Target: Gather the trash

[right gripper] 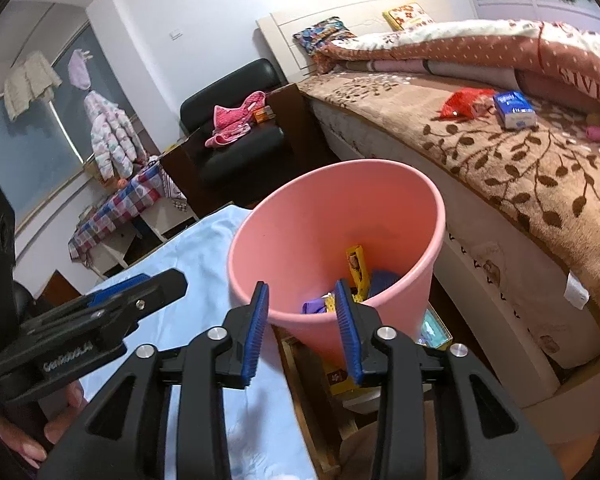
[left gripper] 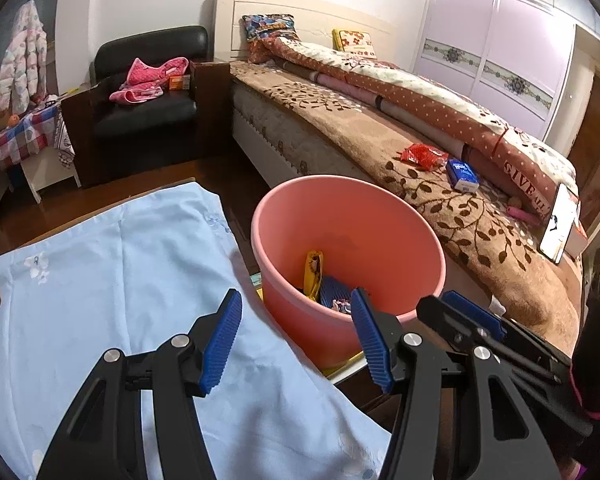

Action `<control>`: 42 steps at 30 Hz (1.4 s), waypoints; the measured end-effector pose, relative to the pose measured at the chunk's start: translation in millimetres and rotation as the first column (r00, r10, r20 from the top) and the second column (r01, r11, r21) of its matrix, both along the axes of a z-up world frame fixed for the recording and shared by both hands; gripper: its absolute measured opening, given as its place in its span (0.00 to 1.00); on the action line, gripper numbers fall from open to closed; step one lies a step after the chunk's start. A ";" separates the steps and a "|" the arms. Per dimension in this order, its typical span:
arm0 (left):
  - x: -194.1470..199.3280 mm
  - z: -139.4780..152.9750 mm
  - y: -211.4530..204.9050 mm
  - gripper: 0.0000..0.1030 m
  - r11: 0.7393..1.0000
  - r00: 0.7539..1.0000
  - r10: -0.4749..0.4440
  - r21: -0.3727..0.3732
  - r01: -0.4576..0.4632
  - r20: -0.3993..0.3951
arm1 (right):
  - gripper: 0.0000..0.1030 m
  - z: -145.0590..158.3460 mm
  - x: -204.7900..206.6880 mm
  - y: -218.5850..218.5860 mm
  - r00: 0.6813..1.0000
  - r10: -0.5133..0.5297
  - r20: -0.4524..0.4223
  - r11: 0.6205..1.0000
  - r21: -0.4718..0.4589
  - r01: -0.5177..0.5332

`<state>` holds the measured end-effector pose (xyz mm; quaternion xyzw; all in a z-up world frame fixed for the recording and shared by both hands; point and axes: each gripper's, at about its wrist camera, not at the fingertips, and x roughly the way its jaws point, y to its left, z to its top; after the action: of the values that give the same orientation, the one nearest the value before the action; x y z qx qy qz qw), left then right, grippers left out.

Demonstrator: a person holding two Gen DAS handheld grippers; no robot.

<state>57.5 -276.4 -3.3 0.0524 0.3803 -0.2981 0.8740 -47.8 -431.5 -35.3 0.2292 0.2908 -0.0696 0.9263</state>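
Pink bin (left gripper: 348, 240) mouth is open from above, with wrappers (left gripper: 314, 278) only at the bottom and free room over them. The bed edge (right gripper: 512, 280) crowds the bin's right side, the blue-clothed table (left gripper: 140, 280) its left. Left gripper (left gripper: 296, 316) and right gripper (right gripper: 302, 308) sit just beside each other at the near rim, both spread and empty.

The bucket (left gripper: 380, 216) is salmon pink, holding a yellow wrapper (left gripper: 313, 276) (beside something ribbed and dark blue). The cloth (left gripper: 120, 264) is pale blue; the blanket (left gripper: 472, 216) tan with brown leaves, bearing a red packet (left gripper: 422, 156).
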 end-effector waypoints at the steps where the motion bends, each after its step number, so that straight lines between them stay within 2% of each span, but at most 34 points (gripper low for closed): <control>1: -1.3 0.6 2.5 0.54 1.000 1.000 0.005 -0.005 -0.005 0.001 | 0.43 1.9 -2.2 3.6 1.000 0.004 0.004 1.000 -0.010 -0.004; 9: -10.8 7.9 26.2 0.54 0.998 0.999 0.048 -0.037 -0.048 0.011 | 0.45 16.2 -13.1 30.9 0.999 0.037 0.018 0.996 -0.077 -0.036; 13: -18.4 11.4 39.0 0.54 0.997 0.997 0.066 -0.047 -0.065 0.026 | 0.51 22.0 -16.9 46.5 0.999 0.048 0.019 0.992 -0.114 -0.045; 22: -30.8 13.8 72.7 0.54 0.990 0.993 0.116 -0.081 -0.114 0.021 | 0.53 29.2 -23.0 73.6 0.998 0.056 0.008 0.984 -0.168 -0.054; 25: -34.5 13.6 81.2 0.54 0.988 0.991 0.130 -0.083 -0.127 0.020 | 0.61 31.4 -24.6 81.0 0.999 0.050 0.006 0.981 -0.187 -0.048; 27: -37.4 13.3 85.9 0.54 0.987 0.990 0.141 -0.079 -0.138 0.026 | 0.62 32.8 -26.5 85.8 0.999 0.051 0.007 0.978 -0.202 -0.048; 42: -51.8 11.8 110.4 0.54 0.980 0.983 0.178 -0.094 -0.174 0.035 | 0.62 35.2 -37.0 102.5 0.999 0.047 0.015 0.979 -0.197 -0.043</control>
<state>5.7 -166.0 8.5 -0.0148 0.3504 -0.2351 0.9065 -84.8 -329.0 -0.1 0.1305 0.2787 -0.0746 0.9485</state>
